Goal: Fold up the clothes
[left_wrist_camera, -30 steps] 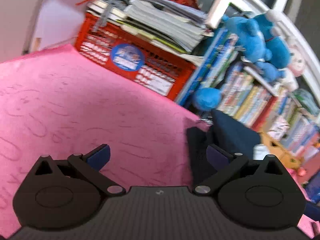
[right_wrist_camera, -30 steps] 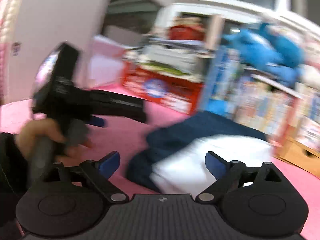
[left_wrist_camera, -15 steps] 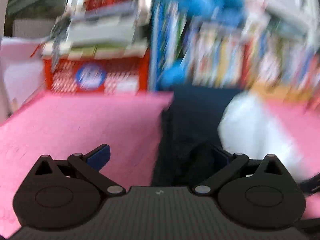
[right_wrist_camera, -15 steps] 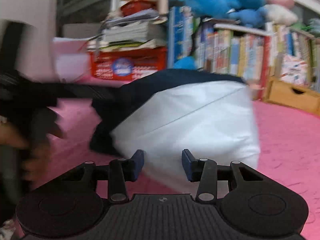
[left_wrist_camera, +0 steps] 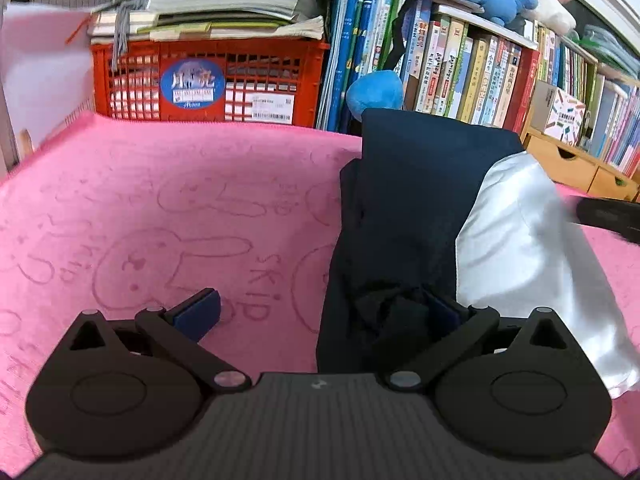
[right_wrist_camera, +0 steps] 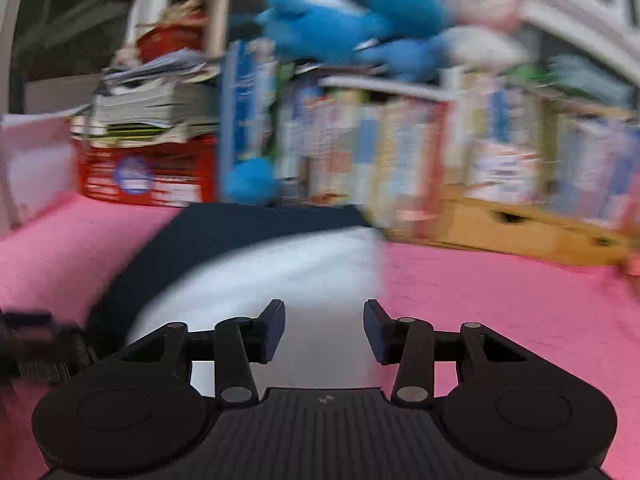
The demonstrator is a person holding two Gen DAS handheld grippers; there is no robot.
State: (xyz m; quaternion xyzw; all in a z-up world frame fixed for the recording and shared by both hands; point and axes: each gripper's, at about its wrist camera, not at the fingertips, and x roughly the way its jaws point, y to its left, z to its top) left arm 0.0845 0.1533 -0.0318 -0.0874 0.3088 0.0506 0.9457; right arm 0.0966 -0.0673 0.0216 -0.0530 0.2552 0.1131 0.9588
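A navy garment (left_wrist_camera: 408, 200) with white lining lies on a pink rabbit-patterned towel (left_wrist_camera: 160, 208).

Both views evenly lit, bright diffuse indoor light, no hard shadows. Left wrist view mostly sharp: book spines (left_wrist_camera: 472, 76) and the crate label (left_wrist_camera: 193, 85) clear, prints on the pink cloth (left_wrist_camera: 160, 216) crisp. White fabric (left_wrist_camera: 520, 240) shows soft sheen, no clipping; dark garment (left_wrist_camera: 408, 208) loses fold detail in the blacks. Slight motion smear at the far right edge. Right wrist view heavily motion-blurred: bookshelf (right_wrist_camera: 440, 152) and blue plush toys (right_wrist_camera: 340, 28) streaked sideways; only the tool (right_wrist_camera: 324, 330) stays sharp. Strong fisheye bending and dark corner vignetting in both.
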